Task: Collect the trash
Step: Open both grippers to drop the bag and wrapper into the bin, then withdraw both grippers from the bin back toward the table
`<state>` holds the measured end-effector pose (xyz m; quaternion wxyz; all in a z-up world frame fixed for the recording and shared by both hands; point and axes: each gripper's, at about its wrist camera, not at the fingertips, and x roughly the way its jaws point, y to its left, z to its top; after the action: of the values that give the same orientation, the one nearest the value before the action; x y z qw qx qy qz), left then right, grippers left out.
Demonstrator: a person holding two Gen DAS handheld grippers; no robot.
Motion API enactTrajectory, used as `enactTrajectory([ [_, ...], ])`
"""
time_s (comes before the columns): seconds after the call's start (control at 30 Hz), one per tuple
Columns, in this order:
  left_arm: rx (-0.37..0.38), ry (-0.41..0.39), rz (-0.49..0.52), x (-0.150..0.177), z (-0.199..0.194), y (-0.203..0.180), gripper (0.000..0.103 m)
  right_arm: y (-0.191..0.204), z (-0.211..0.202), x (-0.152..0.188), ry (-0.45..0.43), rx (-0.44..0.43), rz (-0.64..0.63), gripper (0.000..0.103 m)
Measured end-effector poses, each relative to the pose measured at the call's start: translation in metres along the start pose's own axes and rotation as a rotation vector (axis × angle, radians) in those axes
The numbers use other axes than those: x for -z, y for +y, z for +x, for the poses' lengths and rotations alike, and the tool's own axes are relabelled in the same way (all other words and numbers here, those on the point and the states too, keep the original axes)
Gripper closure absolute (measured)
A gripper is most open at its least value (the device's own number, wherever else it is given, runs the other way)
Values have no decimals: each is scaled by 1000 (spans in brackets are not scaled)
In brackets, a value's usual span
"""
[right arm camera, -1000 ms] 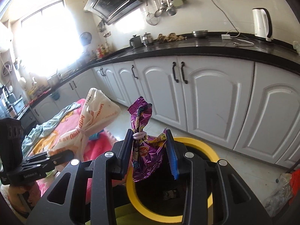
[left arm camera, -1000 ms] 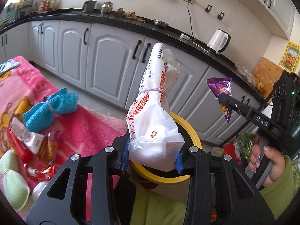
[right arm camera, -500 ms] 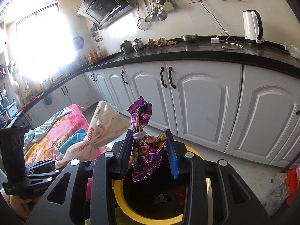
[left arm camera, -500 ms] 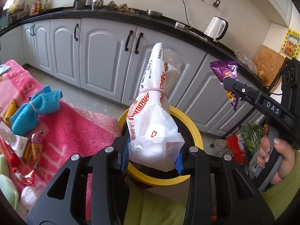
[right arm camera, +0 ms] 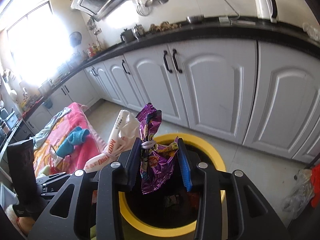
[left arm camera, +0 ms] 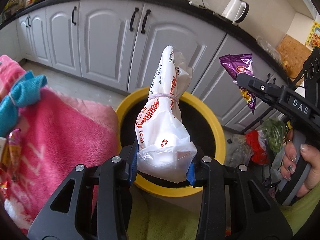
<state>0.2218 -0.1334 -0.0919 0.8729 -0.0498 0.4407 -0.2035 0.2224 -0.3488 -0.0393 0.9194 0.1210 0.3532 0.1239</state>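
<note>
- The left tongs (left arm camera: 163, 167) stay clenched on the white plastic bag (left arm camera: 164, 128), tied at the neck with a band; the bag stands upright between the 2 blue pads, straight ahead of the fingers.
- The right tongs (right arm camera: 160, 161) are clenched on the purple snack wrapper (right arm camera: 155, 160). The left pad presses it; whether the right pad touches is hard to tell.
- Over the last second both tongs have swung away from the pink blanket (left arm camera: 60, 132) toward the yellow-rimmed bin (left arm camera: 218, 132). The bin mouth, earlier half hidden behind the bag, now lies open directly beyond and below both tongs.
- From the right wrist view the wrapper hangs right over the dark opening (right arm camera: 174, 200), where some rubbish already lies.
- In the left wrist view the bag sits over the near rim rather than dead centre, so I judge a little more reach forward would help before letting go.
- I judge the carry done; release is next.
- More wrappers (left arm camera: 12, 146) and a blue cloth bundle (left arm camera: 22, 98) remain on the blanket, left of the left tongs, so the collecting is not finished.
</note>
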Motion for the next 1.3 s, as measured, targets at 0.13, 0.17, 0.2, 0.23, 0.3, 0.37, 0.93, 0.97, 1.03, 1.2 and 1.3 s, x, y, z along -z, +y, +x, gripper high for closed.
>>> enactTrajectory([
  [0.13,-1,24,1,3,12,0,72,-6,11,4,31,5,20,66],
  [0.17,-1,28,0,3,15,0,71,-7,14,6,38,8,23,65],
  [0.2,1,32,0,4,18,0,71,-8,16,7,43,13,27,62],
  [0.23,1,34,1,5,19,0,70,-9,18,7,45,16,33,60],
  [0.3,-2,37,2,5,23,1,66,-12,22,8,60,17,49,52],
  [0.37,-4,45,-1,6,25,3,50,-15,24,10,65,30,59,45],
  [0.93,-93,-51,-71,7,-15,33,11,10,11,7,19,28,6,22],
  [0.97,-98,-60,-80,7,-20,36,11,14,9,6,14,25,-2,21],
  [1.03,-103,-72,-91,6,-27,39,11,22,5,6,3,16,-20,19],
  [1.2,-117,-112,-111,6,-47,45,11,36,-2,3,-21,8,-55,16],
  [1.3,-132,-135,-112,5,-57,48,11,46,-6,3,-34,4,-77,14],
])
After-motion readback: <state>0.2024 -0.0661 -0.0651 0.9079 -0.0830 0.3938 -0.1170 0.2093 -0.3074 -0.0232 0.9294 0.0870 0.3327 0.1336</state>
